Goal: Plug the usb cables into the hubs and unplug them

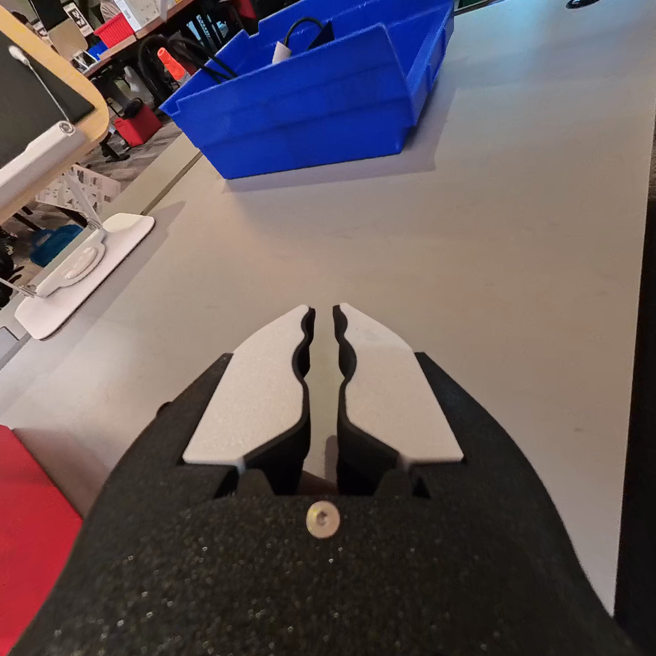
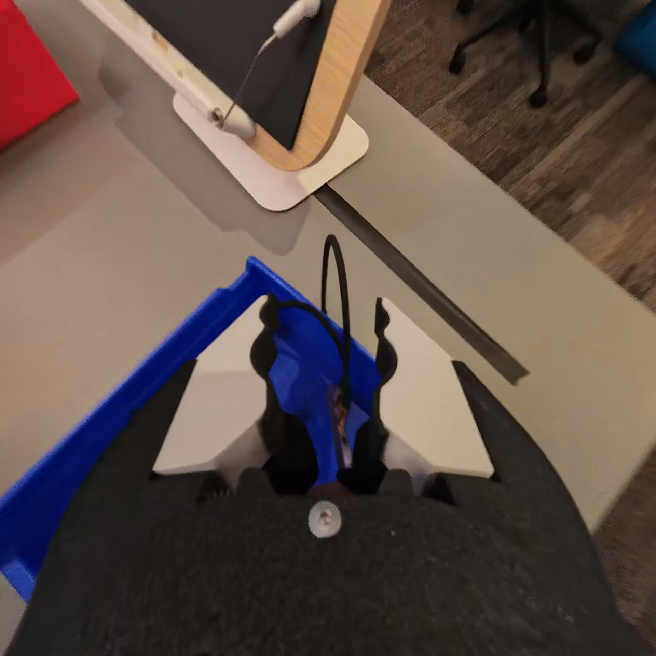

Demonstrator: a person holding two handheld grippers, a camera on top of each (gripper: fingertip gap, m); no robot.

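in the left wrist view we see our left gripper [image 1: 323, 312] low over the grey table [image 1: 461, 284], its fingers nearly together with a narrow gap and nothing between them. the blue bin [image 1: 301, 117] sits at twelve o'clock, a black usb cable [image 1: 301, 26] rising from it.

in the right wrist view our right gripper [image 2: 324, 305] hangs over the bin [image 2: 117, 404], fingers wide apart and empty. the cable [image 2: 335, 277] loops up at twelve o'clock; a white stand [image 2: 284, 177] lies beyond.

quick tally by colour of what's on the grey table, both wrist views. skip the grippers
Blue: 1, the blue bin
Black: 1, the black cable looping out of the bin
White: 1, the white stand base under the wood-framed panel
Red: 1, the red block at the table edge
Total: 4
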